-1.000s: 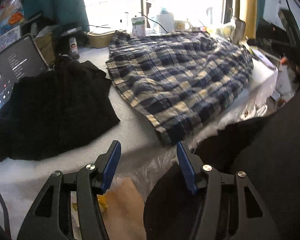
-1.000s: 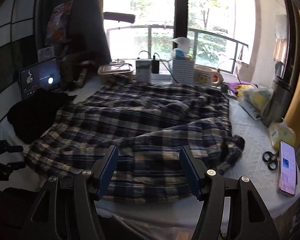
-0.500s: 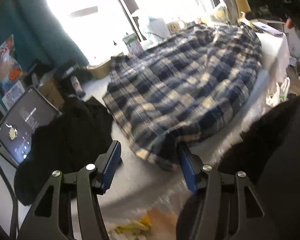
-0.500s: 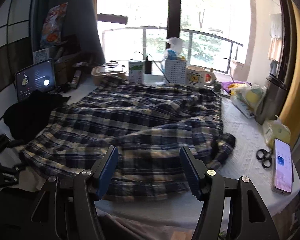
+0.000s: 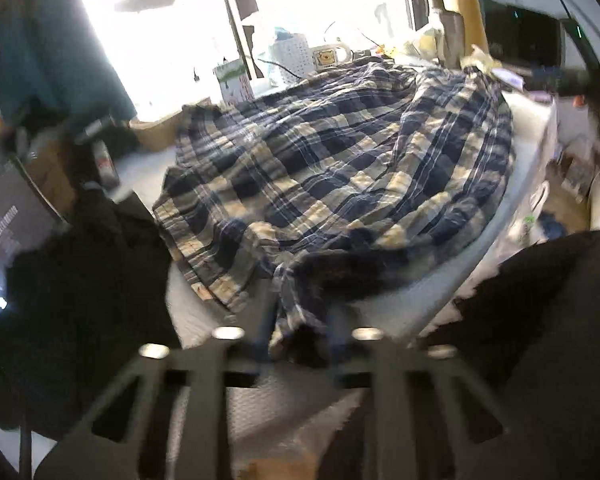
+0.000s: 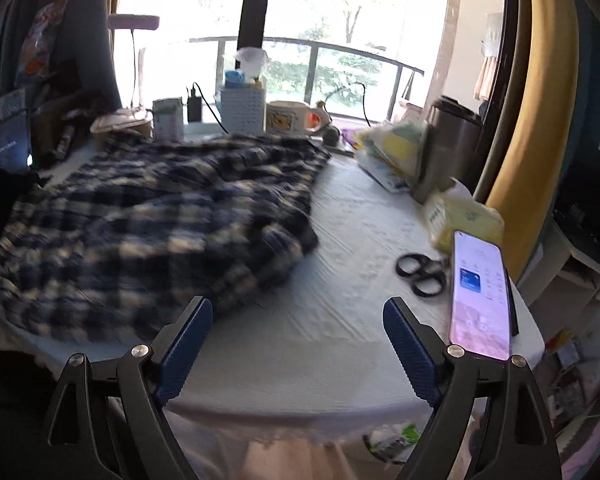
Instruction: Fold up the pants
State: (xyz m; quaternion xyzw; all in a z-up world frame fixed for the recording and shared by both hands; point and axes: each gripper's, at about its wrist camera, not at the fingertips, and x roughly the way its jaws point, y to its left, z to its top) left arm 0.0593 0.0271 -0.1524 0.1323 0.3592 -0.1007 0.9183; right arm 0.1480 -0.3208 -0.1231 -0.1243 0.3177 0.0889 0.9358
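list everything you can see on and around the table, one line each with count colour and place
plaid pants: one, navy and cream check, spread across the table middle
black garment: one, black, left of the pants
tablet: one, dark lit screen, far left
table: one, white textured cover
scissors: one pair, black handles, right of the pants
phone: one, pink lit screen, right table edge
mug: one, white with a yellow picture, far edge by the window
perforated box: one, white, left of the mug
tumbler: one, dark metal, far right
left gripper: black frame, closed on the pants' near edge
right gripper: black with blue pads, open above bare table
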